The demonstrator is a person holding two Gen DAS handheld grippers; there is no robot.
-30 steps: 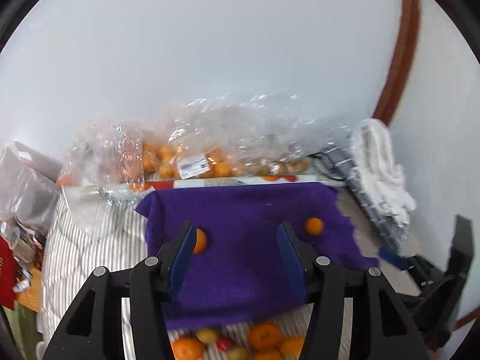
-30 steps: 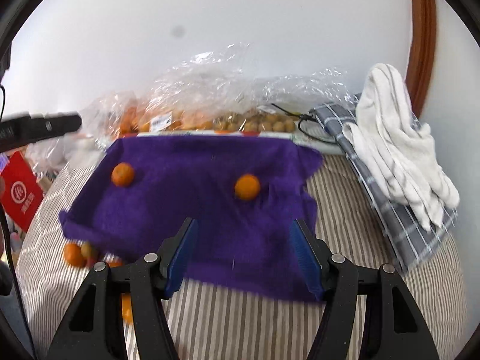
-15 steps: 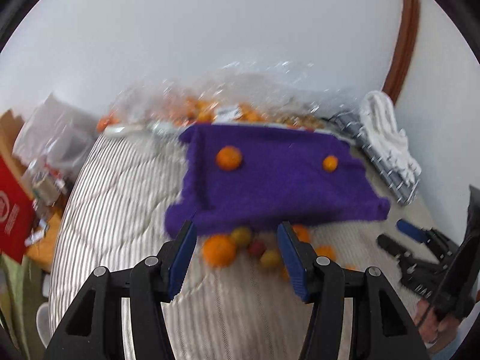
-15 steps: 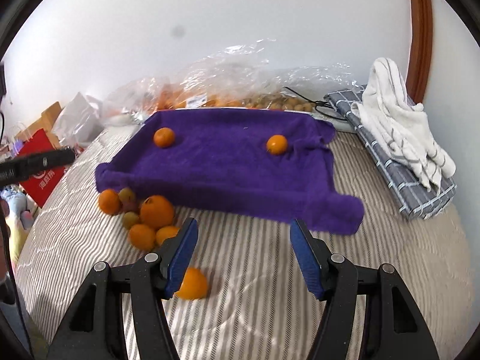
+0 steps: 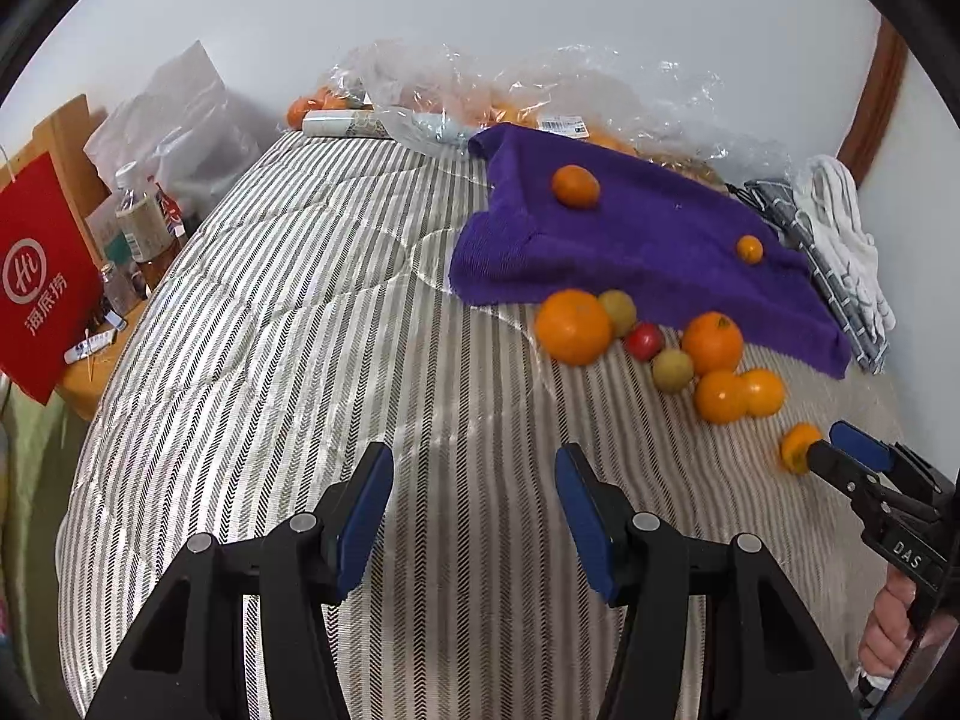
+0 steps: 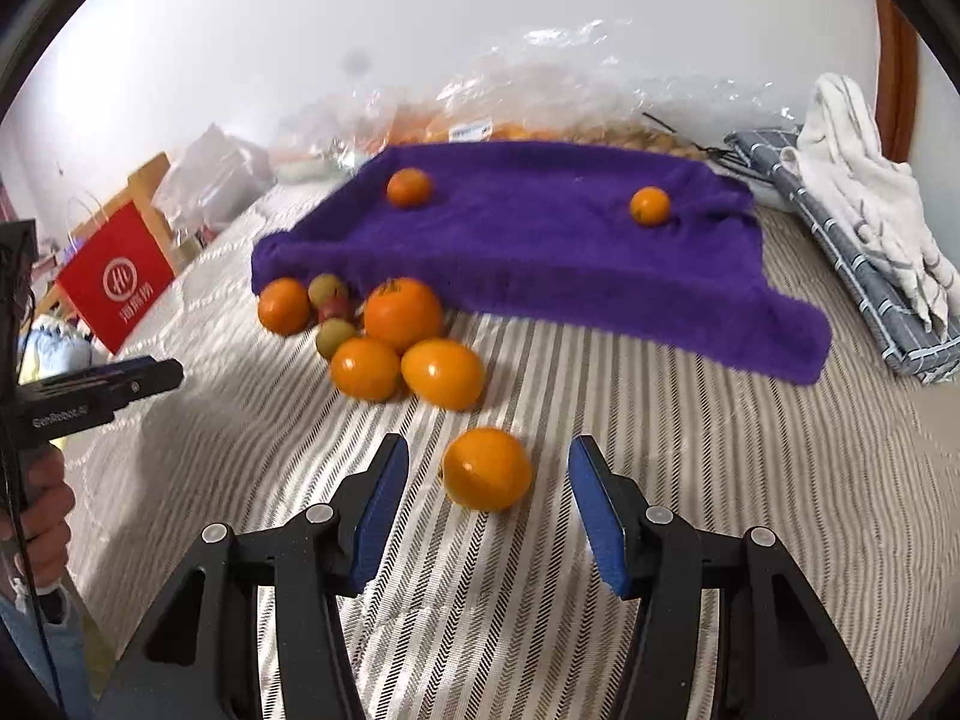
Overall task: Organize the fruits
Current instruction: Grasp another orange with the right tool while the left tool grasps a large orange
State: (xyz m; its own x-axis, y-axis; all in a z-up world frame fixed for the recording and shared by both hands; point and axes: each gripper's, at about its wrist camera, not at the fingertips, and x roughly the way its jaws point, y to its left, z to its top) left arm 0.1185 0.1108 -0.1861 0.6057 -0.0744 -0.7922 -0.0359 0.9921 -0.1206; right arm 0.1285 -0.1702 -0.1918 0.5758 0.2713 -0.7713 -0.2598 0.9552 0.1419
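Right hand-held gripper (image 6: 489, 510) pointed down over the striped bed cover (image 6: 660, 480), jaws closing, with a lone orange (image 6: 487, 468) lying between the blue pads (image 6: 597, 510) but not yet pressed by either. Left hand-held gripper (image 5: 474, 516) off to the side, jaws apart, nothing between them but bare cover. Behind the lone orange, a loose cluster of fruit (image 6: 384, 336): several oranges touching one another, two small greenish fruits and a small red one tucked against the front edge of a purple towel (image 6: 540, 252). Two smaller oranges (image 6: 408, 186) sitting well apart on top of that towel. Further back, clear plastic bags (image 6: 540, 114) holding more orange fruit, contents blurred. A folded checked cloth (image 6: 840, 252) and white towel (image 6: 864, 180) to the right, a red paper bag (image 6: 114, 282) at the left. Likely handling: round, firm but bruisable, with a smooth and slightly waxy skin, so prone to roll on the soft bedding or to squirt out under an off-centre pinch. Best taken across the widest part, pads on opposite sides at mid-height, with just enough squeeze to lift and no more. Light enough for one gripper. Soft bedding underneath likely to give way, so low pads risk catching fabric. Still undecided from here where sorted fruit belongs, though the towel looks a probable spot.
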